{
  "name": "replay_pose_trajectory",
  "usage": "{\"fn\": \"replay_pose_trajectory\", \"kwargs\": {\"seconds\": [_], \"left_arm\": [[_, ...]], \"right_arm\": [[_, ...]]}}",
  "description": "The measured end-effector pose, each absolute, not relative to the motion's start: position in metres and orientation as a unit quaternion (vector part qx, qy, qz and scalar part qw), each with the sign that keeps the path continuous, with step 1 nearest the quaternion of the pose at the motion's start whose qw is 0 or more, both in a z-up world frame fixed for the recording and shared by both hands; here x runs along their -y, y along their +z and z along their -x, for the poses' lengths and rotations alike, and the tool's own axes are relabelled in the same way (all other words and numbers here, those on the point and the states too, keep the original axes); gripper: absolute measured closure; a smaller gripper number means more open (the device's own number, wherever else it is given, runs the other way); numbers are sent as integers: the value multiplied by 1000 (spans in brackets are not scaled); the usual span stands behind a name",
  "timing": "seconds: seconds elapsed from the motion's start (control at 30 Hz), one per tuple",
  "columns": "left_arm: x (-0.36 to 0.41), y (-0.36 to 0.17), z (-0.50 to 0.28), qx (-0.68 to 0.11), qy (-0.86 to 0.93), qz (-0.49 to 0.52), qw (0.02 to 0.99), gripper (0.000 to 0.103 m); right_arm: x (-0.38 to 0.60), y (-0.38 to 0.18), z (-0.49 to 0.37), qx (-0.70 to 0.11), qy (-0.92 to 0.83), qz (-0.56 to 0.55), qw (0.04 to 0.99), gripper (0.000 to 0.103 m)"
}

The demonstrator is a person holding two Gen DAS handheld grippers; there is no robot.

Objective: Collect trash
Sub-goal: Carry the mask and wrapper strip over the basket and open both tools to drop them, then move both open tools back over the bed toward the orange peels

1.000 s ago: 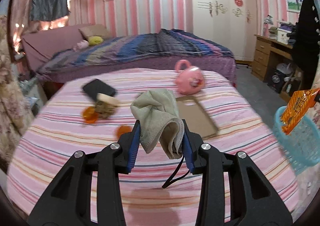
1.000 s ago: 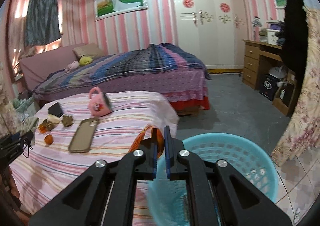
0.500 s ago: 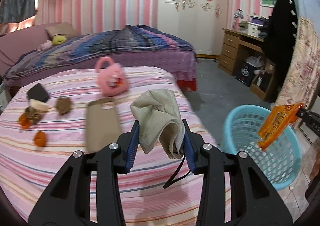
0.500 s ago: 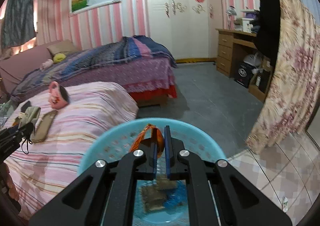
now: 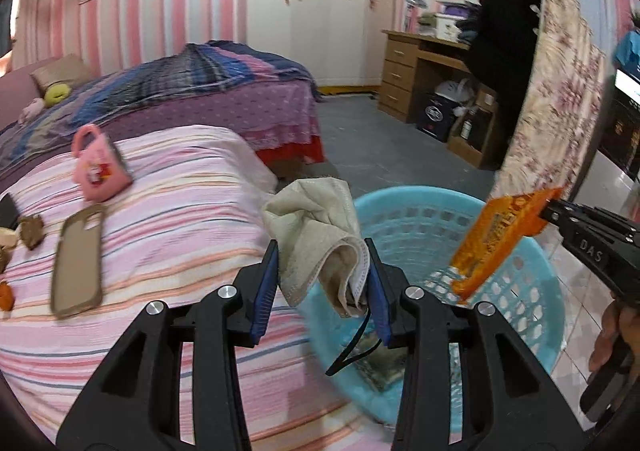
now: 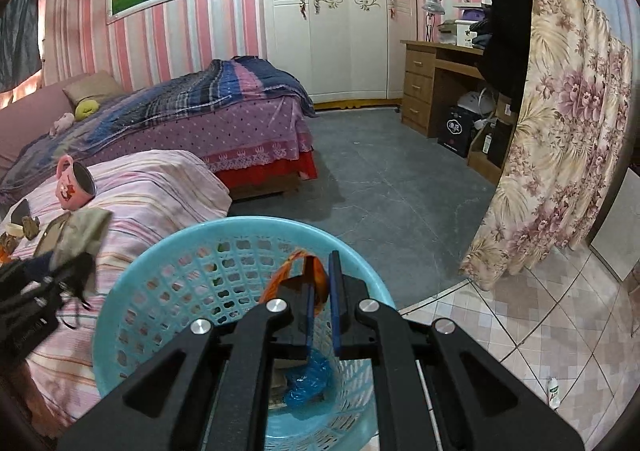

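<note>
Pink-striped bedding [image 5: 168, 235] now fills only the left half of my left wrist view; a second ago it filled the frame, and the blue basket [image 5: 536, 291] has come from the right edge to sit under my left gripper [image 5: 322, 285]. That gripper pinches a crumpled beige face mask [image 5: 320, 235] between its blue pads, over the basket's near rim, its black strap hanging down. My right gripper [image 6: 322, 305] is pressed together on an orange snack wrapper [image 5: 496, 239], now above the basket's middle instead of at its edge. Blue plastic [image 6: 308, 379] lies in the bottom. I read "DAS" on the right gripper's body; the wrapper's print is too blurred. Farther off, the pink mug [image 5: 100, 167] and phone case [image 5: 76, 255] lie on the bedding.
</note>
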State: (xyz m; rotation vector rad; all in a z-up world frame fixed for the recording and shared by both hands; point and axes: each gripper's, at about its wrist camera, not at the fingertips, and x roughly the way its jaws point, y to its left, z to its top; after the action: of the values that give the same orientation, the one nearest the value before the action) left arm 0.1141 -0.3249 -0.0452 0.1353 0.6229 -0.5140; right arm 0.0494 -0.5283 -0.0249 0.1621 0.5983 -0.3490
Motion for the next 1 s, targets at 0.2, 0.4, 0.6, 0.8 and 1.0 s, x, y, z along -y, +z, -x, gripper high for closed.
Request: {"fn": "replay_pose_trajectory", "kwargs": {"seconds": [0.2,0.4,0.6,0.8,1.0], "left_arm": [[339,-47,-109,-303,-262,-77,913,20],[315,-46,-120,-300,-225,-78,924,9],[281,-43,-134,-304,-187,-61,932,6],[252,-39,-139,-303,-156,-53,939,6],[219,-33,-133,-296,-130,-53,945,6]], "right_arm": [[532,-26,-47,-297,-178,-82,935,97],[533,-27,-47,-298,-181,-84,933,96],[530,-30,-50,-305,-178,-81,932,95],[516,-31,-56,-321,-172,-67,929,44],[503,-33,-60,-327,-163,-74,928,34]]}}
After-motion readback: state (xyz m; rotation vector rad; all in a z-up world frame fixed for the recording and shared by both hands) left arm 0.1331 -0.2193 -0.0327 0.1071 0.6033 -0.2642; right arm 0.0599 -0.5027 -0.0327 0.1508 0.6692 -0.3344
